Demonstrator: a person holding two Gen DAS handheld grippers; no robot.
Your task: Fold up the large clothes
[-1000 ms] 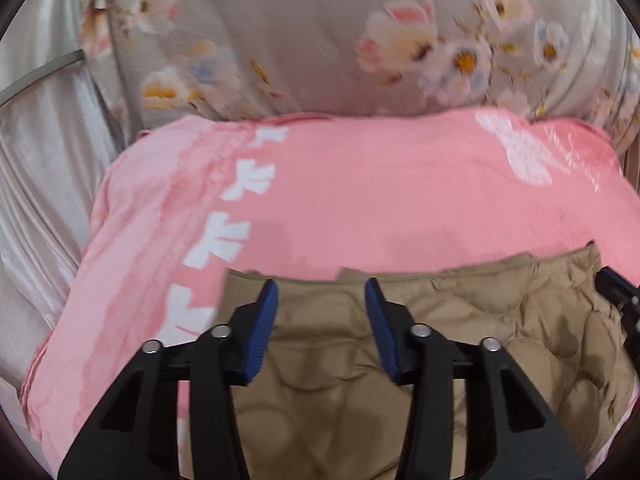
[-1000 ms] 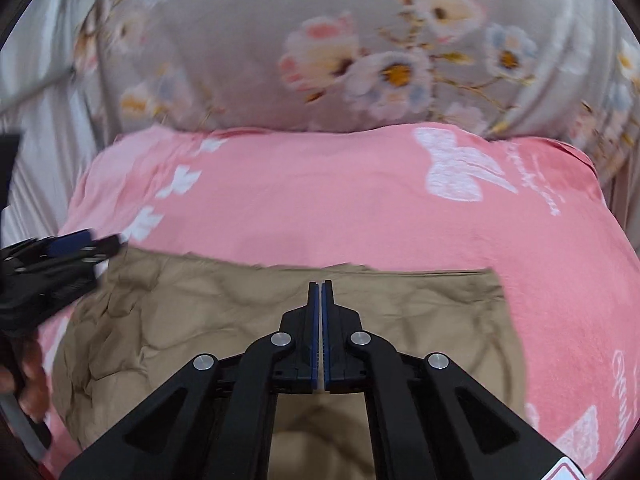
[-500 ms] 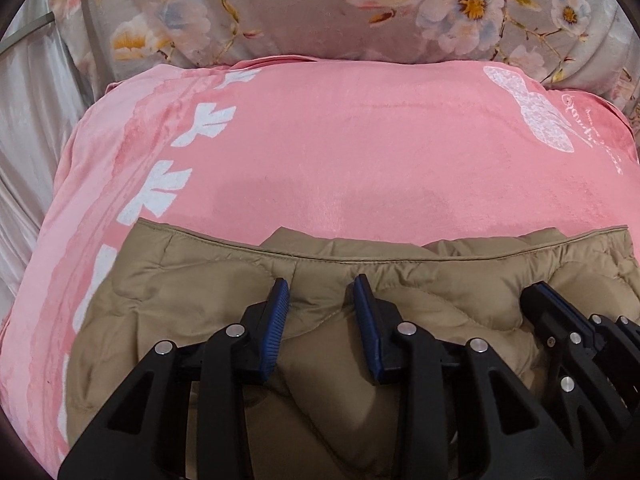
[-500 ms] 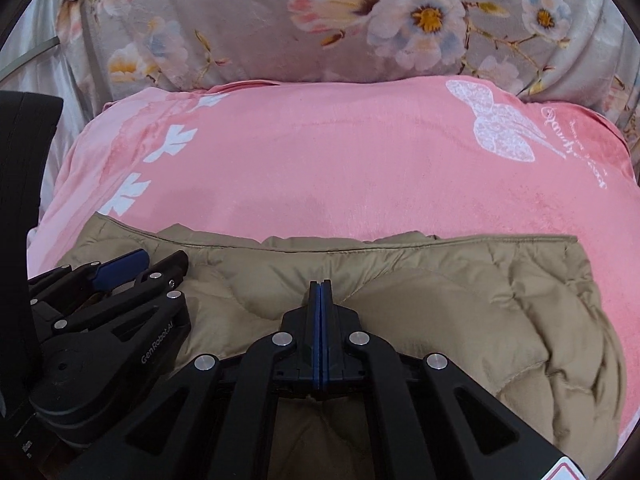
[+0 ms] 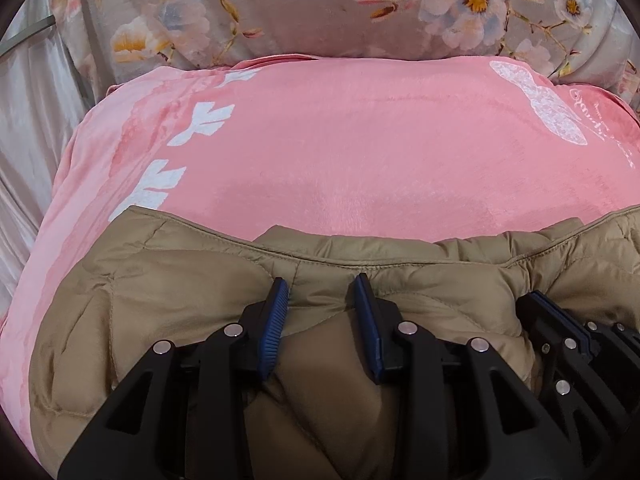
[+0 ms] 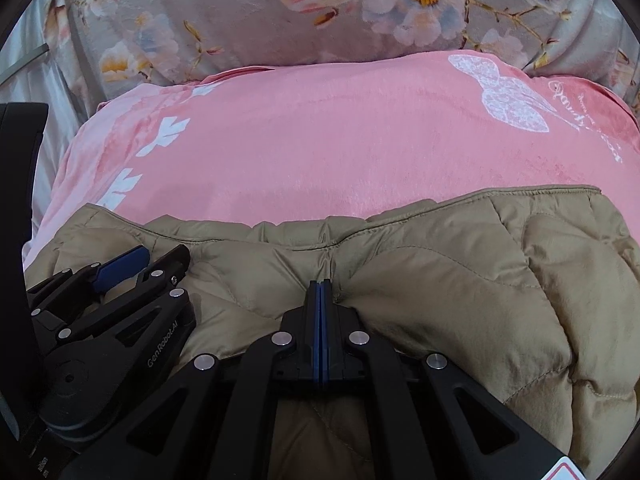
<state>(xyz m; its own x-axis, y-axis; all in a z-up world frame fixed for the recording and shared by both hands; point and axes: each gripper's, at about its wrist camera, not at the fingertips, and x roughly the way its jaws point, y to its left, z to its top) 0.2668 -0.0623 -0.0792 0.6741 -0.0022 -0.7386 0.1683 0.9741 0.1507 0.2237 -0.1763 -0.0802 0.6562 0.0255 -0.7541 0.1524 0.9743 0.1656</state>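
Note:
A tan quilted jacket (image 5: 168, 296) lies on a pink blanket (image 5: 340, 152), bunched in thick folds. It also shows in the right wrist view (image 6: 480, 280). My left gripper (image 5: 322, 284) is open, its blue pads resting on the jacket's top fold with padded fabric between them. My right gripper (image 6: 320, 285) has its pads pressed together; I cannot tell whether any fabric is caught between them. The right gripper also shows at the right edge of the left wrist view (image 5: 568, 332). The left gripper shows at the left of the right wrist view (image 6: 124, 268).
The pink blanket (image 6: 340, 140) with white prints covers the bed. A grey floral cover (image 5: 300, 12) rises behind it. Pale curtain fabric (image 5: 28, 92) hangs at the far left.
Both grippers moved in over the jacket and closer together. The jacket went from flat to bunched in folds. The left gripper stayed open, the right stayed shut.

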